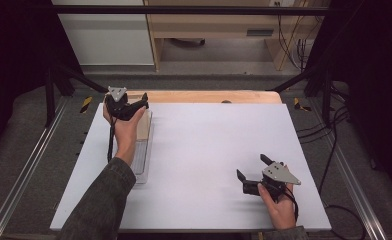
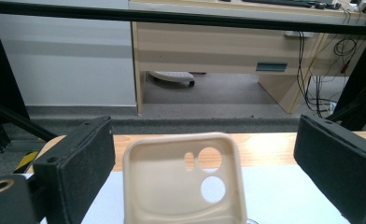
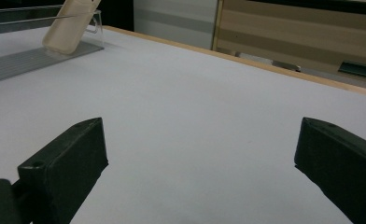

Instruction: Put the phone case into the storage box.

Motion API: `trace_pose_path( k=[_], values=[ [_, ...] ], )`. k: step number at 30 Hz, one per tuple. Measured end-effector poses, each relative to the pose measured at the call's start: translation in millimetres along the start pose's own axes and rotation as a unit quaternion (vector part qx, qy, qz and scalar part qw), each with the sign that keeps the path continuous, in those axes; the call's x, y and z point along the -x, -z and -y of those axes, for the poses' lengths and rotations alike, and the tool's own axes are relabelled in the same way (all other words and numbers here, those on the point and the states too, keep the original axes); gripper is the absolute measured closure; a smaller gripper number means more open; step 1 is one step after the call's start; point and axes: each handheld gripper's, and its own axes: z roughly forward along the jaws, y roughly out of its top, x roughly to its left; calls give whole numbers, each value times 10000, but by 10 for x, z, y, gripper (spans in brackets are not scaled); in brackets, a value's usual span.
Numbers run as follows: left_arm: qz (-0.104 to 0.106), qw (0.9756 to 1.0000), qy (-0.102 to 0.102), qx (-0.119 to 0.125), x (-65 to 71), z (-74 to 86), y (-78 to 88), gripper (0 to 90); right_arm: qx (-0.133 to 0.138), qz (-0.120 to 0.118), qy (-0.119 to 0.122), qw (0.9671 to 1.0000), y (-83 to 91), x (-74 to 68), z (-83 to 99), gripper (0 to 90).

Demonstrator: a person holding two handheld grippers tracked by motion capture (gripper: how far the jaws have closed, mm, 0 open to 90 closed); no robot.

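Observation:
A beige phone case [image 2: 183, 182] with round camera holes stands tilted in a clear plastic tray [image 1: 141, 160] at the table's left side. My left gripper [image 2: 204, 126] hovers over the case's top end [image 1: 143, 125]; its jaws stand wide on either side of the case, with a gap on both sides. My right gripper [image 1: 252, 167] rests low near the table's front right, open with nothing between its jaws [image 3: 200, 126]. From there the case [image 3: 71, 25] and the tray [image 3: 27, 58] show far off at the upper left.
A white sheet [image 1: 209, 150] covers the table, with a wooden edge [image 1: 209, 96] at the back. A black frame bar [image 2: 181, 17] crosses ahead. Beyond stand a wooden desk [image 2: 218, 46] and hanging cables [image 2: 321, 70].

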Motion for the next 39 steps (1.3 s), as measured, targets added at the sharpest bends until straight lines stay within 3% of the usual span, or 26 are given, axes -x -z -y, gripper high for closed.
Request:
trace_pose_path(
  k=[19, 23, 35, 39],
  values=[
    [437, 9978, -486, -74, 119, -6, 74, 63, 13, 9, 15, 10000, 7, -10, -6, 24],
    [479, 9972, -558, -96, 110, -4, 83, 63, 10, 12, 15, 10000, 6, -10, -6, 24],
    [430, 9923, -1152, -134, 93, -21, 146, 70, 0, 12, 42, 10000, 4, -16, -7, 24],
    [434, 9917, -1199, -166, 82, -15, 155, 71, -1, 17, 40, 10000, 5, -18, -7, 24]
  ],
)
